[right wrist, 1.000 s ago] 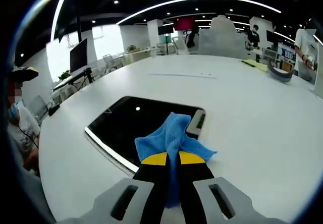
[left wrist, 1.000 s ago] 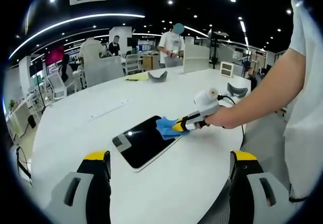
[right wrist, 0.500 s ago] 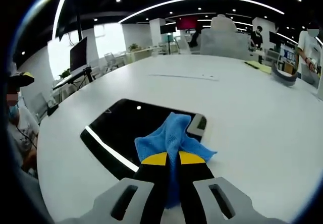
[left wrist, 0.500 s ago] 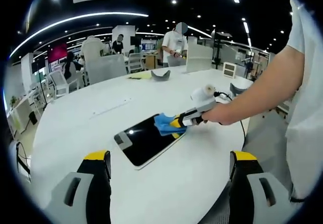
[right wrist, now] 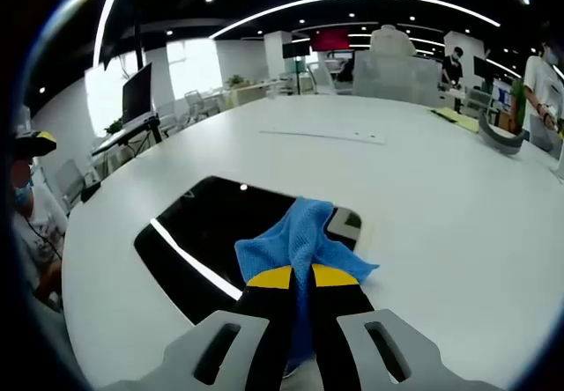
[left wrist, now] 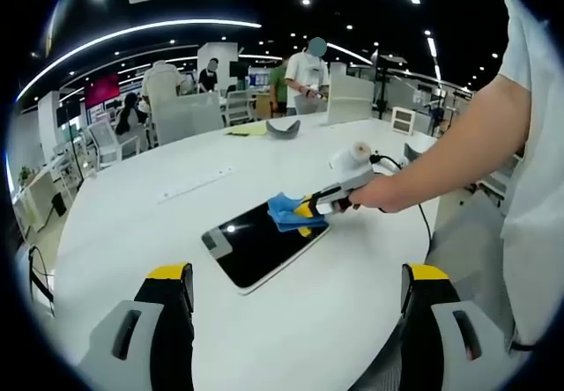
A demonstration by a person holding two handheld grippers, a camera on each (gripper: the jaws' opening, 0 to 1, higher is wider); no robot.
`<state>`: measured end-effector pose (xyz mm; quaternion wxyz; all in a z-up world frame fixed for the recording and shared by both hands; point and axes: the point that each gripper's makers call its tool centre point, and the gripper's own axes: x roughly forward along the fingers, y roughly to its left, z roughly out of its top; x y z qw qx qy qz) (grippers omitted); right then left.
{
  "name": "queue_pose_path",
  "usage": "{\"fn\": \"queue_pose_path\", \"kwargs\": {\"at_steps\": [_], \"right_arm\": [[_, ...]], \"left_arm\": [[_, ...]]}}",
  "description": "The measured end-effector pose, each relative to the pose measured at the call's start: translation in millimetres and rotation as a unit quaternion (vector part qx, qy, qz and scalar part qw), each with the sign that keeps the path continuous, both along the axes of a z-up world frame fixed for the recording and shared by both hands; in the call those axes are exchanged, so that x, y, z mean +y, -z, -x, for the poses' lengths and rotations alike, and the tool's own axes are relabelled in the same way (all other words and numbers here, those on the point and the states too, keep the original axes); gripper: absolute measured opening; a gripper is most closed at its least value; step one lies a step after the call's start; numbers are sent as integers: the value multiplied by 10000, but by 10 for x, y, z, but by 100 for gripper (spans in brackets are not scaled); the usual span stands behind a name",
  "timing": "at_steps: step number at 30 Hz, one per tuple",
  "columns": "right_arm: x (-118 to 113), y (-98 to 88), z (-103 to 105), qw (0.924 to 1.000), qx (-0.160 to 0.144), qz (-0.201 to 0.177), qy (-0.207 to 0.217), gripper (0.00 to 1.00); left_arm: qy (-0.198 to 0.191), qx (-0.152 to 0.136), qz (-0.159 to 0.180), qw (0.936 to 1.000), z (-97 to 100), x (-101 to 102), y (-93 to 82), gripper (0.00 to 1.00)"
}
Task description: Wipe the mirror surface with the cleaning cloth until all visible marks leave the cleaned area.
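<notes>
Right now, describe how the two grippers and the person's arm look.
The left gripper has two grey jaws with slotted sides, black inner faces and yellow tips. The right gripper has the same look: grey slotted bodies, black jaws, yellow tips. In the left gripper view, the right gripper has a whitish body and a black cable trailing behind it. The person wears a white short-sleeved shirt.

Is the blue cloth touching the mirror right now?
Touching. In the right gripper view the blue cloth, clamped in the right gripper, lies spread on the mirror with no gap visible between them.
</notes>
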<state>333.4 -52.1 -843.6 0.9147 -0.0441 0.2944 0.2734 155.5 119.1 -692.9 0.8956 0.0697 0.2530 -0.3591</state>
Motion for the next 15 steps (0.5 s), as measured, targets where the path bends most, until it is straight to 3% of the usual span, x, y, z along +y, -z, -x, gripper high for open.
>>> {"fn": "queue_pose_path", "kwargs": {"at_steps": [7, 8, 10, 13, 15], "right_arm": [[16, -2, -89, 10000, 37, -39, -31, 2], [25, -3, -107, 9996, 144, -219, 100, 1], [26, 3, -146, 9998, 14, 101, -145, 2], [52, 2, -179, 9999, 109, -44, -52, 2], [69, 4, -198, 9998, 53, 83, -147, 2]], "left_arm": [[24, 16, -35, 10000, 0, -1, 14, 99], [24, 25, -35, 10000, -1, 2, 17, 99], [26, 36, -47, 10000, -3, 4, 24, 99], [45, 36, -64, 10000, -7, 3, 22, 99], [52, 36, -66, 10000, -17, 2, 18, 99]]}}
